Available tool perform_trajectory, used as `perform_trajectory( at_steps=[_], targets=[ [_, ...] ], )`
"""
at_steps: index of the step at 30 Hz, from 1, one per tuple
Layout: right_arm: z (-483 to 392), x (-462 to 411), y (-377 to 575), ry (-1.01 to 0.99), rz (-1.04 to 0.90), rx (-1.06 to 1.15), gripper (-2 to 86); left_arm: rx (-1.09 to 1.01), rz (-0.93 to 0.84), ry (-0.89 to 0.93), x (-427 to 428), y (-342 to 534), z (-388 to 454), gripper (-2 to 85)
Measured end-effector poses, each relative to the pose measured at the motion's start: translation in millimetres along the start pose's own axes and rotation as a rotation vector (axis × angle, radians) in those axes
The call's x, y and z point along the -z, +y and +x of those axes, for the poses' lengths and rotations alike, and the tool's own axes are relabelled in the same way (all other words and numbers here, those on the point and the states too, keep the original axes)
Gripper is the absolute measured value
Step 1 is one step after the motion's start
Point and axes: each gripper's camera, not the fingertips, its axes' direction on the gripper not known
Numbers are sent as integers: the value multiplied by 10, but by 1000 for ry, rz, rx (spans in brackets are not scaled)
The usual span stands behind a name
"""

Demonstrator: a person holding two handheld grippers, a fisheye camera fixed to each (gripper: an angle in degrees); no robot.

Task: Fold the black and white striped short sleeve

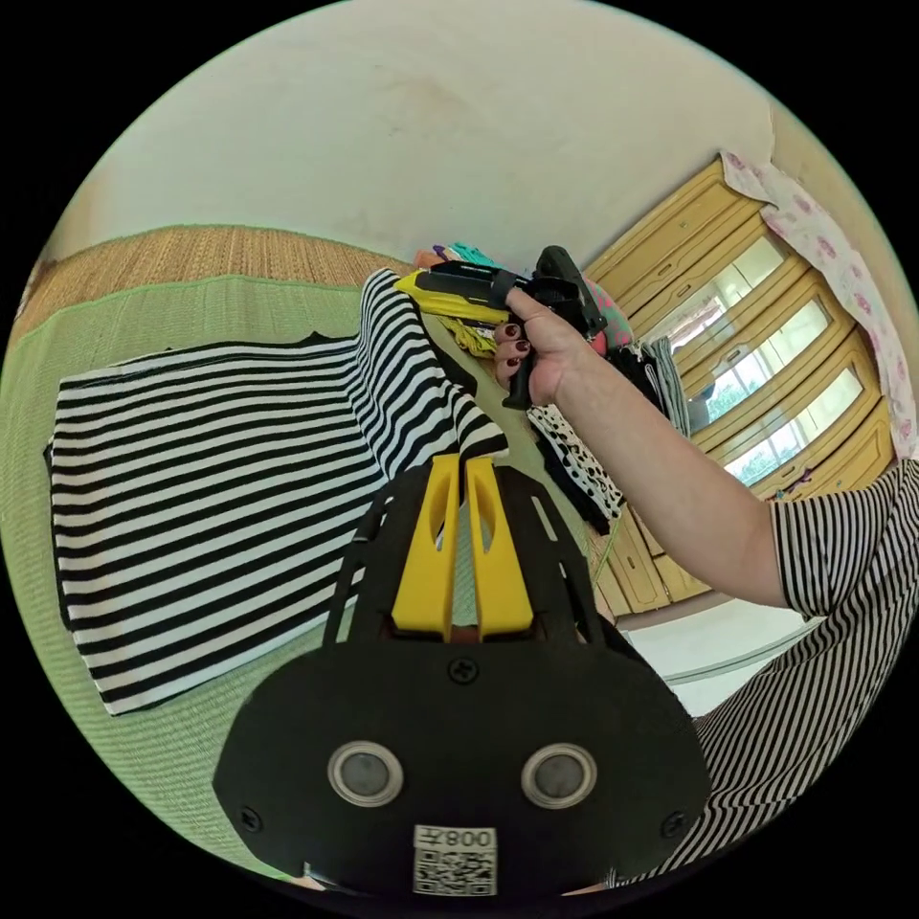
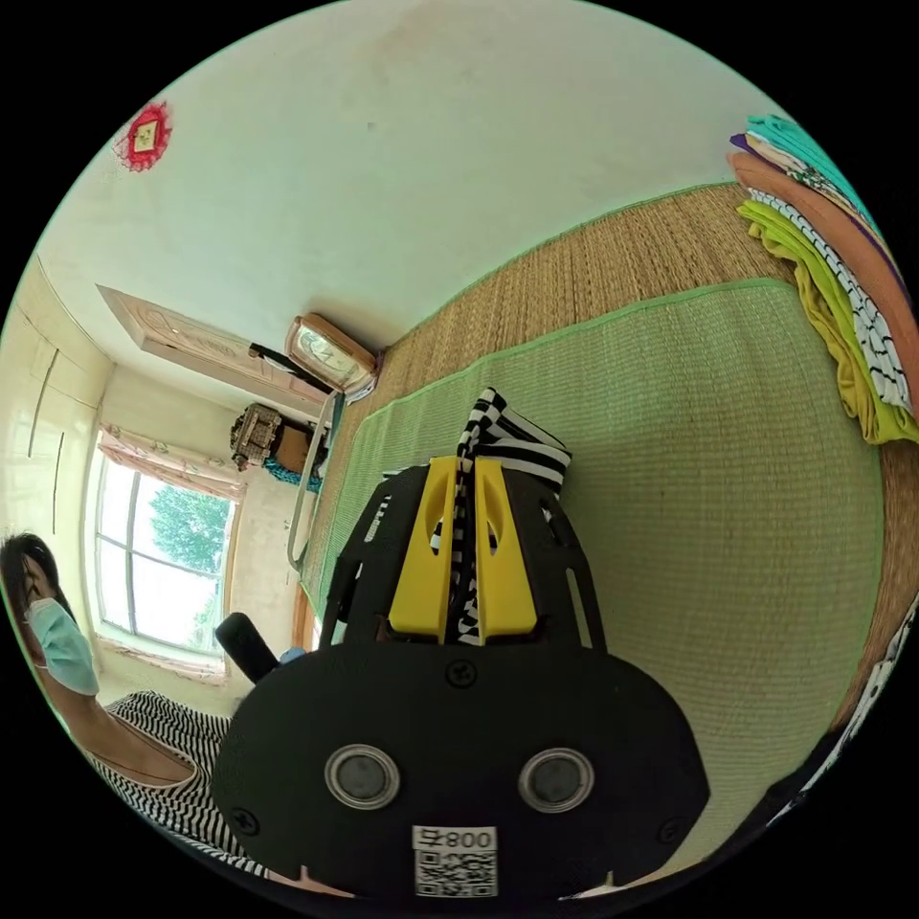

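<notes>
The black and white striped shirt (image 1: 220,479) lies mostly flat on a green mat (image 1: 191,306). One side of it is lifted into a raised fold. My left gripper (image 1: 464,466) is shut on the near end of that raised edge. A hand holds my right gripper (image 1: 407,280) at the far end of the same edge. In the right gripper view, the right gripper (image 2: 466,466) has its yellow jaws shut on a bunch of the striped shirt (image 2: 512,436), which sticks out past the tips above the mat (image 2: 718,479).
A stack of folded clothes (image 2: 833,278) sits at the mat's edge, with more garments (image 1: 574,450) beside the shirt. A straw mat (image 2: 613,258) borders the green one. Wooden cabinets with glass panes (image 1: 766,383) stand behind the person, who wears a striped top (image 1: 833,613).
</notes>
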Motion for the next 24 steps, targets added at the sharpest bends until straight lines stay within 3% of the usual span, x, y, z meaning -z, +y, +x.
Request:
perform_trajectory(
  at_steps=[13, 24],
  targets=[
    [-594, -1313, 74, -123, -47, 76, 27, 276, 217, 18, 1847, 491, -992, 8],
    [-828, -2605, 177, -98, -179, 121, 27, 482, 318, 58, 2797, 977, -1629, 8]
  ],
)
